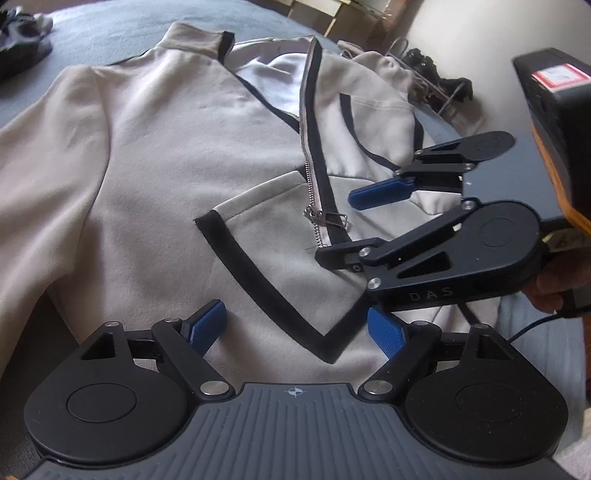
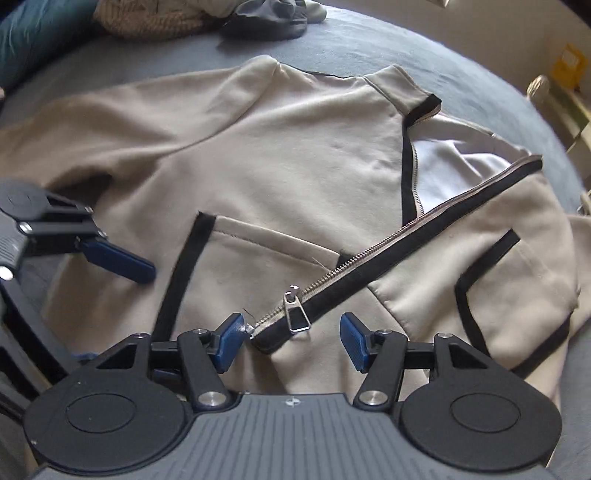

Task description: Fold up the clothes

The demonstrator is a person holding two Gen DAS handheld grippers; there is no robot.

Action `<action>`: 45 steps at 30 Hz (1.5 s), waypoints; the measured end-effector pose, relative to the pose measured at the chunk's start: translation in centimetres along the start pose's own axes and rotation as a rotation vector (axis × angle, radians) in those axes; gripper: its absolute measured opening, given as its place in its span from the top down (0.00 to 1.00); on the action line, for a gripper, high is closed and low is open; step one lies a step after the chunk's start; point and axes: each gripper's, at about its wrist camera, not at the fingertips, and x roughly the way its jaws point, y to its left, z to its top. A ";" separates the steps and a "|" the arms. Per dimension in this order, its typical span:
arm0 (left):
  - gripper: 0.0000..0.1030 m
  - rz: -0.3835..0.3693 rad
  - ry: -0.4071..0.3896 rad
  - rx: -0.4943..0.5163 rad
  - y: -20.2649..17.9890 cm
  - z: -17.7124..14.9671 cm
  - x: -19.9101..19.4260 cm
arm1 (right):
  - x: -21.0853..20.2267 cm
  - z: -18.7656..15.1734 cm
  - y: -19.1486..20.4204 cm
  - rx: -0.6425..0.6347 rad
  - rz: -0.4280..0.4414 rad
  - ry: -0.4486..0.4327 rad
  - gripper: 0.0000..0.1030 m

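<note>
A beige zip jacket (image 1: 166,147) with black trim lies front up, spread on a grey bed cover (image 1: 110,29). It is half unzipped, and the white lining shows near the collar. My left gripper (image 1: 295,330) hovers open over the black-edged pocket near the hem. My right gripper (image 1: 338,227) comes in from the right, open, jaws either side of the zipper pull (image 1: 328,218). In the right wrist view the jacket (image 2: 258,166) fills the frame. There the right gripper (image 2: 291,341) is open, with the zipper pull (image 2: 295,314) and the zipper's lower end between its pads. A left gripper finger (image 2: 118,262) shows at left.
Dark clothes (image 2: 266,18), a knitted item (image 2: 147,18) and a teal cloth (image 2: 37,33) are heaped at the far side of the bed. Boxes (image 1: 332,11) and dark shoes (image 1: 436,81) lie beyond the bed's edge. A hand (image 1: 561,284) holds the right gripper.
</note>
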 end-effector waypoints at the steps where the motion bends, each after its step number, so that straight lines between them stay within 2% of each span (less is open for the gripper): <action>1: 0.18 0.001 -0.002 0.001 0.0 0.0 0.0 | 0.1 -0.1 -0.1 0.003 0.005 0.002 0.42; 7: 0.18 -0.015 0.003 -0.029 0.5 0.2 -0.1 | -0.3 -0.5 -0.2 -0.045 0.021 0.004 0.42; 12: 0.18 -0.028 -0.004 -0.050 0.7 0.2 -0.4 | 0.2 -1.0 0.0 -0.093 -0.001 0.011 0.43; 15: 0.18 -0.031 -0.003 -0.080 1.1 0.4 -0.5 | 0.0 -1.3 -0.2 -0.095 0.025 -0.002 0.57; 17: 0.18 -0.028 -0.002 -0.090 1.1 0.5 -0.5 | -0.3 -1.7 0.4 -0.144 0.002 -0.012 0.69; 19: 0.18 -0.022 -0.002 -0.095 1.0 0.5 -0.5 | -0.5 -2.1 1.1 -0.199 -0.027 -0.023 0.71; 25: 0.18 -0.013 0.002 -0.122 1.0 0.5 -0.4 | -0.7 -3.6 2.9 -0.374 -0.132 -0.039 0.72; 29: 0.18 -0.005 0.005 -0.131 0.9 0.6 -0.5 | -0.5 -4.5 3.7 -0.441 -0.178 -0.052 0.72; 34: 0.18 0.002 0.007 -0.137 0.8 0.6 -0.5 | -1.1 -4.3 3.8 -0.448 -0.248 -0.116 0.75; 40: 0.18 0.008 0.009 -0.142 0.7 0.6 -0.4 | -0.4 -5.2 4.7 -0.472 -0.241 -0.094 0.75; 45: 0.18 0.014 0.010 -0.142 0.6 0.7 -0.4 | -0.2 -5.7 5.2 -0.507 -0.318 -0.118 0.74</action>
